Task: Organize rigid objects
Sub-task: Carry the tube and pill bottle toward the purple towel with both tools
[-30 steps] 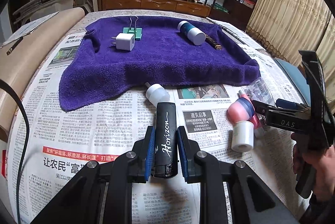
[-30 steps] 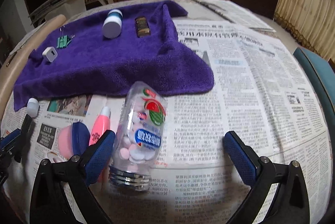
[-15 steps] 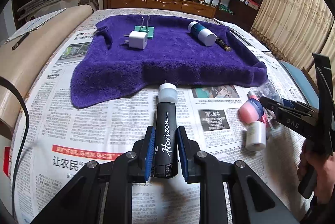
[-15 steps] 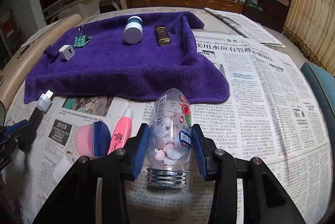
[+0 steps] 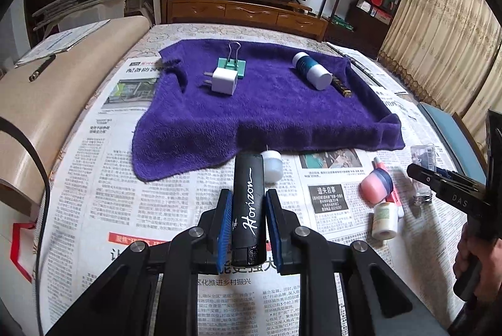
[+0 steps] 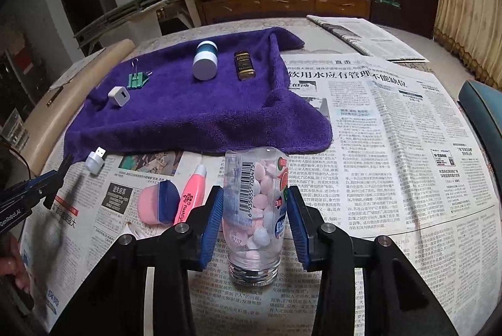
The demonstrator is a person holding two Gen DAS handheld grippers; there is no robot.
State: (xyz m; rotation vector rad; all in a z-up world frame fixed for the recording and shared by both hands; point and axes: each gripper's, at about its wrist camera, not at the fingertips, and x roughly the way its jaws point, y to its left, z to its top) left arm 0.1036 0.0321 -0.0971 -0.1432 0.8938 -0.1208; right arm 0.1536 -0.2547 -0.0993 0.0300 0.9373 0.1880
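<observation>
My left gripper [image 5: 248, 210] is shut on a black stick marked "Horizon" [image 5: 249, 194], which has a white USB piece [image 5: 272, 168] at its far end and is held above the newspaper, just short of the purple towel [image 5: 266, 116]. My right gripper [image 6: 255, 210] is shut on a clear bottle of pink and white candies [image 6: 255, 204], with its metal neck towards the camera. On the towel lie a white charger [image 5: 223, 81], a green binder clip [image 5: 232, 63], a blue-and-white bottle [image 5: 312, 70] and a dark lighter [image 5: 341, 86].
On the newspaper between the grippers lie a pink-and-blue case [image 6: 157, 205], a pink highlighter [image 6: 189, 197] and a small white bottle [image 5: 385, 219]. A beige bolster [image 5: 62, 103] runs along the left side. A blue chair edge [image 6: 480, 103] stands at the right.
My right gripper went from open to shut on the candy bottle and lifted it. My left gripper rose and moved nearer the towel with the black stick.
</observation>
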